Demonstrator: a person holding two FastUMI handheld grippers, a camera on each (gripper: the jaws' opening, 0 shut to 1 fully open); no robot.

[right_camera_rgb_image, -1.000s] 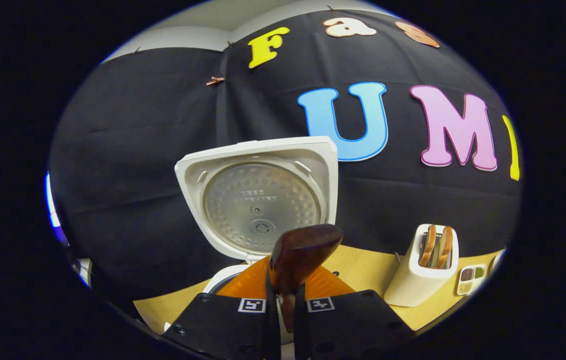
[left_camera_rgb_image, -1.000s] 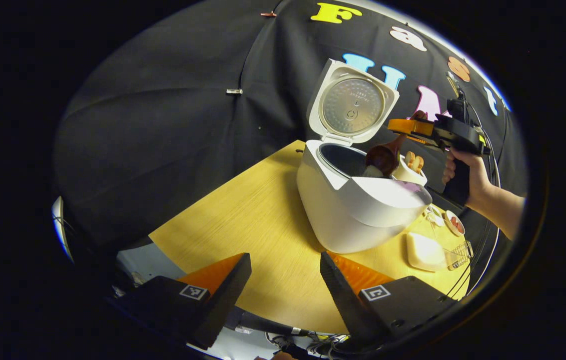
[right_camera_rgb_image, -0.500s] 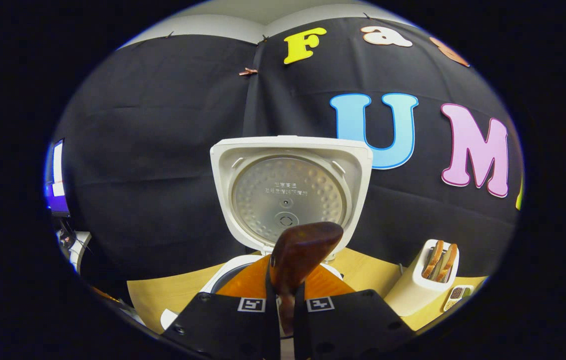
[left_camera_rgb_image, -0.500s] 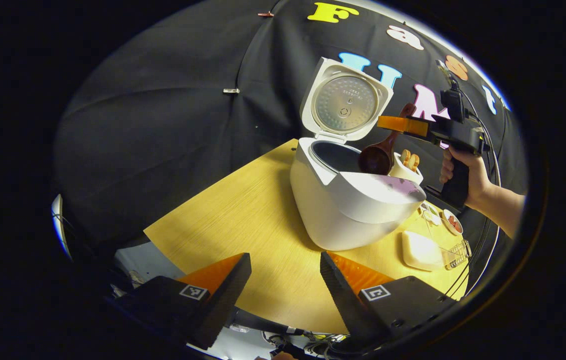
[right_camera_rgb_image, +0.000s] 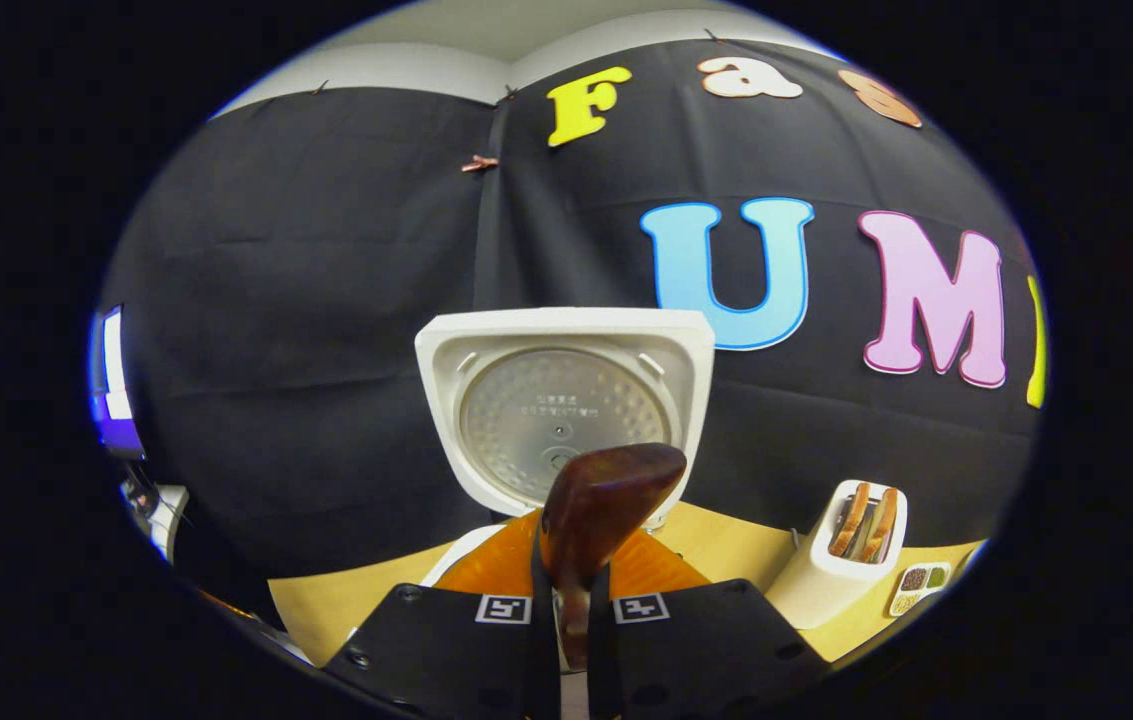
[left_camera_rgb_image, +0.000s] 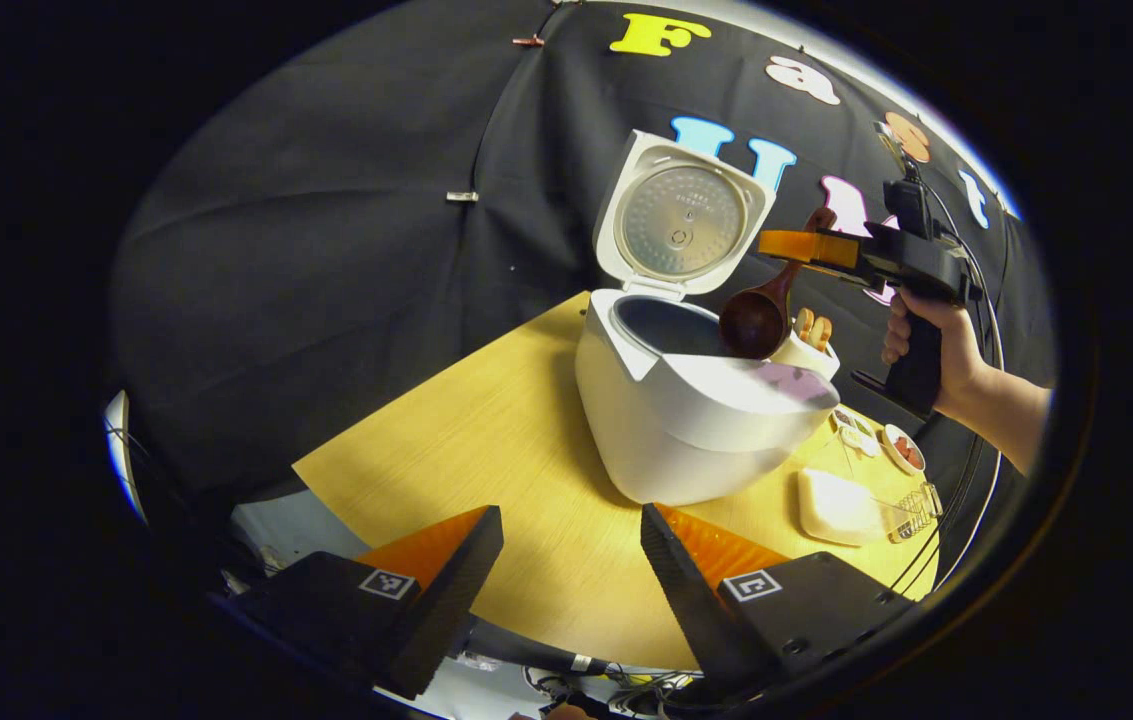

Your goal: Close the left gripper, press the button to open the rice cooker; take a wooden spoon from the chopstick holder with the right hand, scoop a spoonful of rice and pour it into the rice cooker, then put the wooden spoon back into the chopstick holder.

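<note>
Clearly the right gripper (right_camera_rgb_image: 566, 625) pinches the wooden spoon (left_camera_rgb_image: 761, 305) by its handle, bowl hanging just above the open rice cooker (left_camera_rgb_image: 686, 400), at its far rim. Stiff and light, the spoon should hold steady if gripped mid-handle, though smooth wood may twist. Near the cooker's front, the left gripper (left_camera_rgb_image: 566, 570) stands spread and empty over the table (left_camera_rgb_image: 486, 430).

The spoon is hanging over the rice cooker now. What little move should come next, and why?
Probably lift the wooden spoon clear of the open rice cooker and start carrying it away to put back. The right gripper is shut on its handle, and the bowl, tipped on its side above the pot's rim, looks empty, so the pouring seems done.
</note>
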